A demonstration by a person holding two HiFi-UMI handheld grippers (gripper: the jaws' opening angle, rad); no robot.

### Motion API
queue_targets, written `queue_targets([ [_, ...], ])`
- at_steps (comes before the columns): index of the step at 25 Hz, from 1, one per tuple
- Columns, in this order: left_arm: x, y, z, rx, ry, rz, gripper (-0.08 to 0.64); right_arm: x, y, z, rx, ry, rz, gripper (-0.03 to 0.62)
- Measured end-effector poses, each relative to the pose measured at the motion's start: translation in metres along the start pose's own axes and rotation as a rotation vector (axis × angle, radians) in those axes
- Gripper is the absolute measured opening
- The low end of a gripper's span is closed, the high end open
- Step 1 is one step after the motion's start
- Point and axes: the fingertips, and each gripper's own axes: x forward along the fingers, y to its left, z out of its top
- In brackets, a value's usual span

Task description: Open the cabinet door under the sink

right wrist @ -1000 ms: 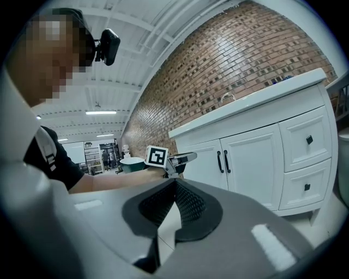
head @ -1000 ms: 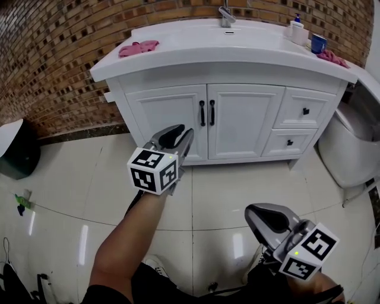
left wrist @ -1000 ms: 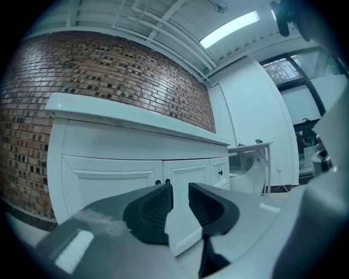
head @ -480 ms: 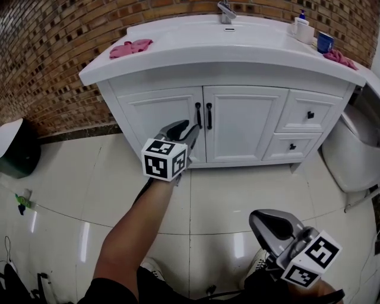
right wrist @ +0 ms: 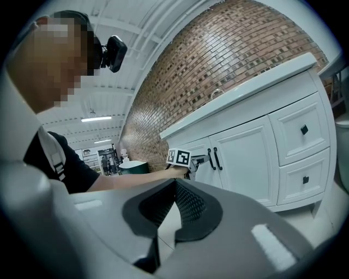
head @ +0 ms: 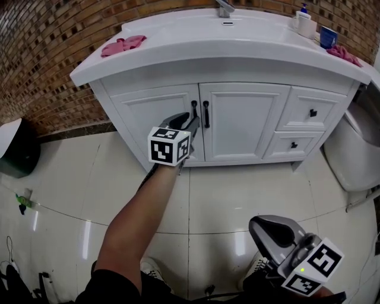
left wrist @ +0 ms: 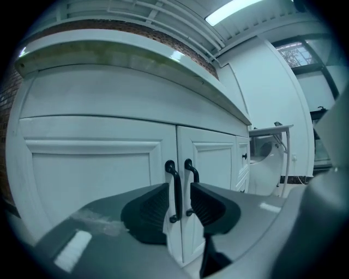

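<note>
The white cabinet under the sink has two doors, the left door and the right door, both closed. Each carries a black bar handle: the left handle and the right handle. My left gripper is open right in front of the left handle, its jaws having just spread wider. That handle lines up in the gap between them, and the pads do not press on it. My right gripper hangs low and well back over the floor, shut and empty.
Two drawers sit to the right of the doors. On the counter are a faucet, a pink cloth and a blue cup. A toilet stands at the right, a dark bin at the left by the brick wall.
My left gripper has moved forward to the left door's handle, and its jaws now stand wider apart. The right gripper has drifted slightly lower in the head view.
</note>
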Motion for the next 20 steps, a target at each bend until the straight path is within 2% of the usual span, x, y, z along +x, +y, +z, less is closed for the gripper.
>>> queue_targets([
  [6,0.021,0.003,-0.002,-0.022,0.014,0.002,0.130,-0.002,-0.008,0.000,0.019,-0.003,-0.007,0.008],
  [13,0.026,0.006,-0.004,-0.014,0.017,0.010,0.095,-0.005,-0.015,0.003,0.037,-0.014,-0.013,0.008],
  [14,0.026,0.004,-0.004,-0.010,0.016,0.006,0.066,-0.005,-0.016,0.003,0.038,-0.017,-0.013,0.008],
  [16,0.026,0.002,-0.004,-0.008,0.015,0.006,0.054,-0.006,-0.015,0.005,0.036,-0.021,-0.010,0.008],
  [20,0.021,0.000,-0.005,-0.036,0.011,-0.002,0.044,-0.005,-0.012,0.004,0.028,-0.020,0.001,0.008],
])
